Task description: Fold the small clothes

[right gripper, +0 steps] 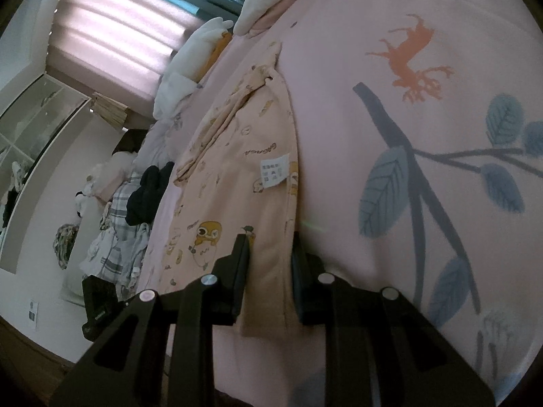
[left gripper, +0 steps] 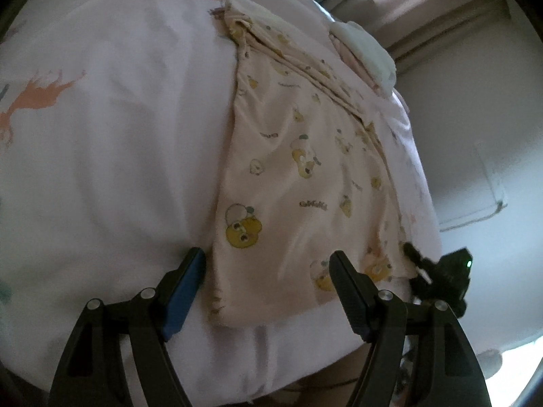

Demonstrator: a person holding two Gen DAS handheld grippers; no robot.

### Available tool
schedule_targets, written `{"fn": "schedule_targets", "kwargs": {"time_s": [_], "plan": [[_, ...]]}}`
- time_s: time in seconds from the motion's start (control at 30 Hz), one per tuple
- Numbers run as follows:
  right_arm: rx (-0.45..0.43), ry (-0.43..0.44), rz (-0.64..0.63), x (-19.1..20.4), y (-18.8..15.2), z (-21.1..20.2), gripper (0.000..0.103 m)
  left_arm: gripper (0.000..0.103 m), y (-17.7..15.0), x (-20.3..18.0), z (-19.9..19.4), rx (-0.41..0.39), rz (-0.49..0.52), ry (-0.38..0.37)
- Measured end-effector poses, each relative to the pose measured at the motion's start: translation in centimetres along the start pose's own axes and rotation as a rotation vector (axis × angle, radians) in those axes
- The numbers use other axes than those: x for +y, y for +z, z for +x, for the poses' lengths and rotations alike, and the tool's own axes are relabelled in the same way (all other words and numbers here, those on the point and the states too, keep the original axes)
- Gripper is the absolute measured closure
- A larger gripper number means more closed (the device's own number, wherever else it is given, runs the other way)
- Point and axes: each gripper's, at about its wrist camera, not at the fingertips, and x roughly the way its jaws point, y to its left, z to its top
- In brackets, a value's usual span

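Black jaws of left gripper (left gripper: pixel 266 271) up close, spread wide, straddling near hem of small peach garment (left gripper: pixel 288 169) without clamping it; left finger with blue pad (left gripper: pixel 183 291) off the cloth on bare bedsheet (left gripper: pixel 118 118), right finger (left gripper: pixel 349 295) over the fabric, contact not clear. Right gripper (right gripper: pixel 271 264) seen in its own view with jaws narrowed around the garment's folded side edge (right gripper: pixel 271 237); looks like a pinch on that edge, though pad contact is partly hidden. Garment lying flat and lengthwise on pink printed bedsheet, cartoon bear print (left gripper: pixel 242 227), white care label (right gripper: pixel 275 169) showing on top near one long edge, bunched ridge of cloth (left gripper: pixel 305 64) along the far part. Thin knit by the look: light, limp, no stiffness, likely to sag and drape once lifted, not fragile, not slippery on the sheet but prone to dragging and wrinkling. Best hold judged to be hem corners or the doubled edge, where layers stack thick enough to bite; a single layer mid-panel would just tent up. Risk: catching bedsheet along with garment, since both are soft and lie flush. Pillows (right gripper: pixel 190 68) and pile of other clothes (right gripper: pixel 135 203) well apart, along far side of bed. Wrist camera of the other gripper (left gripper: pixel 441 271) visible just beside garment's corner.
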Motion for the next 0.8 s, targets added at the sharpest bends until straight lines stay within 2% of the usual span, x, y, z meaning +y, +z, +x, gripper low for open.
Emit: {"fn": "schedule_targets", "kwargs": {"time_s": [0.2,0.37,0.43,0.47,0.53,0.67,0.8], "plan": [[-0.001,-0.003,0.001,0.1,0.0,0.0,0.081,0.030,0.5,-0.4,1.2,0.030,-0.042,-0.101],[0.000,-0.003,0.001,0.1,-0.3,0.0,0.081,0.032,0.8,-1.0,1.8,0.033,-0.063,-0.124],[0.009,0.010,0.015,0.0,-0.3,-0.1,0.081,0.049,0.6,-0.4,1.5,0.042,-0.076,-0.133],[0.015,0.021,0.023,0.0,-0.4,-0.1,0.081,0.053,0.4,-0.1,1.4,0.048,-0.083,-0.130],[0.038,0.033,0.028,-0.2,-0.7,-0.4,0.081,0.067,-0.1,0.9,1.0,0.067,-0.098,-0.129],[0.072,0.029,0.012,-0.1,-1.5,-0.8,0.081,0.071,-0.9,2.7,0.2,0.093,-0.174,-0.197],[0.073,0.018,0.044,-0.6,-1.8,-1.0,0.092,0.084,-1.3,3.4,0.1,0.097,-0.214,-0.191]]}}
